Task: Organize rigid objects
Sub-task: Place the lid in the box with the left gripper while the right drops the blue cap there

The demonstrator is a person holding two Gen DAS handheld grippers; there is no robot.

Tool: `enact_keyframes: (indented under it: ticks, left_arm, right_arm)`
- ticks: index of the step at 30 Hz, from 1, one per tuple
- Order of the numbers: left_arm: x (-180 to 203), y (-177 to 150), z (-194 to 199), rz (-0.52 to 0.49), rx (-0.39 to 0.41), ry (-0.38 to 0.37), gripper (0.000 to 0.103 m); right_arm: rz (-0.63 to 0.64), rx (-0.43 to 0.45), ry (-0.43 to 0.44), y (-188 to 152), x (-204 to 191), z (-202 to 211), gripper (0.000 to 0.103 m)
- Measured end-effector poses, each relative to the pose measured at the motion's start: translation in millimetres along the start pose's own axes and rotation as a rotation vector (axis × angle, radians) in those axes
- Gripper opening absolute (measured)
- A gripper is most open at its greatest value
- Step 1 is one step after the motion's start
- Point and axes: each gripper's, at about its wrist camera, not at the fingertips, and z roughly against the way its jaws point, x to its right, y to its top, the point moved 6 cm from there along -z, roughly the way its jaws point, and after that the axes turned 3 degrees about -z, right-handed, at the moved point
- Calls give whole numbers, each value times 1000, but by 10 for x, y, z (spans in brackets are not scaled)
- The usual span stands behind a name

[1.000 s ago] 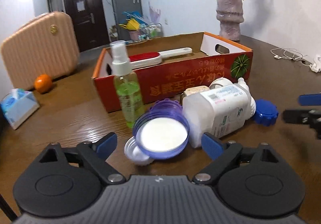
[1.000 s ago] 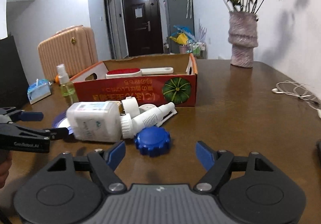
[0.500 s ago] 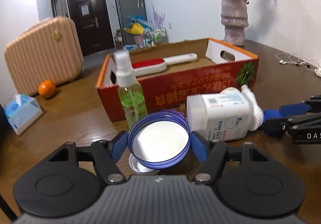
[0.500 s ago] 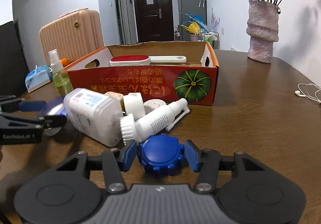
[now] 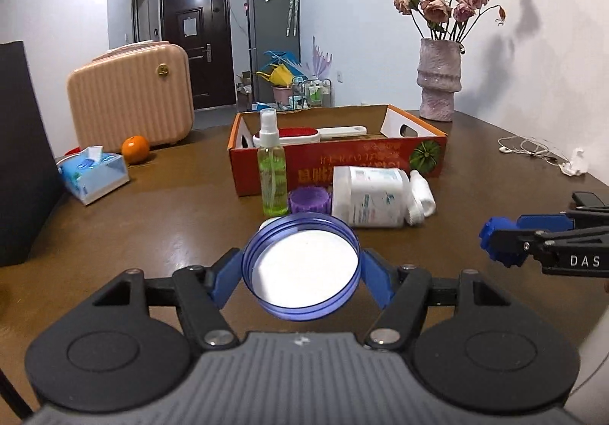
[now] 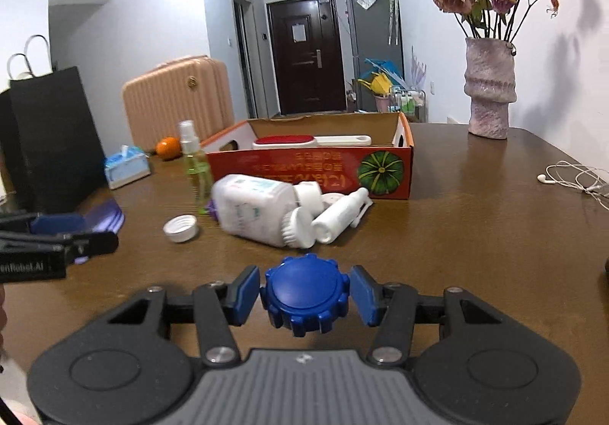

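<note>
Both lifted clear of the tabletop now, a second ago still down by the clutter. Left gripper (image 5: 301,274) clamped on the purple lid (image 5: 301,269), right gripper (image 6: 304,293) pinching the blue cap (image 6: 305,293). Probably box-bound next. Cardboard box (image 5: 415,120) mid-table, holding just a lint brush (image 5: 300,135) so far.

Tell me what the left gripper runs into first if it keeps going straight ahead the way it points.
Likely the purple cap, just ahead of the left gripper and the blue lid it holds, with the spray bottle beside it. Depth is unclear; if the gripper is raised, it may pass over to the box.
</note>
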Motion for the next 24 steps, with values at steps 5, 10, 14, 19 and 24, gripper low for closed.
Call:
enact_keyframes:
  ticks: [5, 10, 14, 19, 24]
  left_arm:
    - [-9, -12, 270, -4, 38, 15, 69]
    - [-13, 95, 365, -3, 75, -1, 69]
    - [-50, 327, 354, -38, 122, -4, 69]
    - [-289, 1076, 344, -57, 219, -60, 69]
    - [-551, 1963, -158, -132, 206, -116, 69]
  right_arm:
    - [4, 24, 20, -90, -131, 218, 52]
    - [23, 44, 12, -101, -174, 336, 52]
    - [18, 55, 8, -2, -117, 315, 52]
    - [16, 89, 45, 371, 2, 255, 52]
    - [9, 108, 103, 1051, 154, -43, 52]
